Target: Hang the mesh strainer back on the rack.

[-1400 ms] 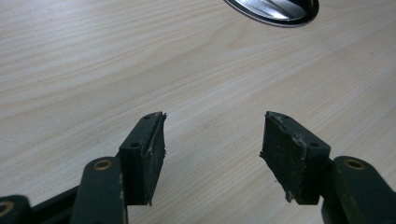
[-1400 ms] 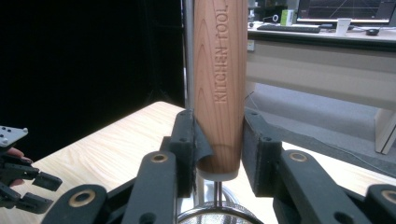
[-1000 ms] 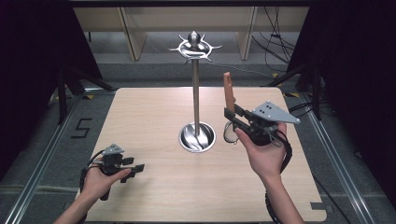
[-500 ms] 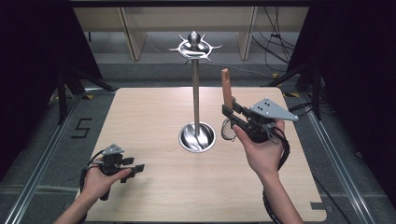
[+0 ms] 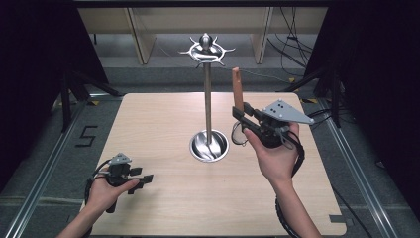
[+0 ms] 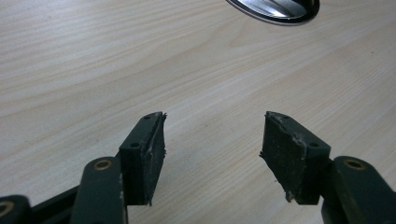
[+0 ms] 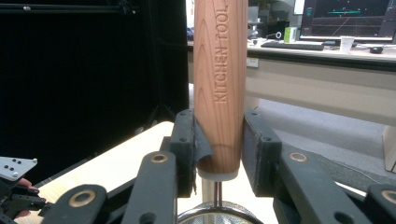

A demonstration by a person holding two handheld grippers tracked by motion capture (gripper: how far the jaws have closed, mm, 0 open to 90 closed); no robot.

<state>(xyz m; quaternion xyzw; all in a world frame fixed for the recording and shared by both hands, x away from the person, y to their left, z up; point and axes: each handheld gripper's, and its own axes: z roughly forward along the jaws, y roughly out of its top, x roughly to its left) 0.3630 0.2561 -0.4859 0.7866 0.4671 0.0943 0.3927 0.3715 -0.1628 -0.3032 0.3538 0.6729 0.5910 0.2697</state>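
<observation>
Right hand-held gripper (image 7: 218,140) clamps wooden handle (image 7: 220,84); strainer end (image 7: 219,215) cut off.

The table (image 5: 163,124) is pale wood with a fine straight grain and a smooth, matt surface. The stand (image 5: 207,99) is polished metal: its pole, its hooked crown and its dished base (image 6: 275,8) are glossy and reflective. The handle (image 7: 220,84) is reddish-brown wood, smooth and satin, with visible grain and engraved lettering; a pale collar and a thin bright metal stem sit below it, above fine metal mesh. The right gripper (image 7: 219,144) has matt black jaws with brass-coloured pivot rings. The left gripper (image 6: 212,149) has dull black pads, rough and frayed at the edges. The plate (image 5: 286,111) is matt grey.
</observation>
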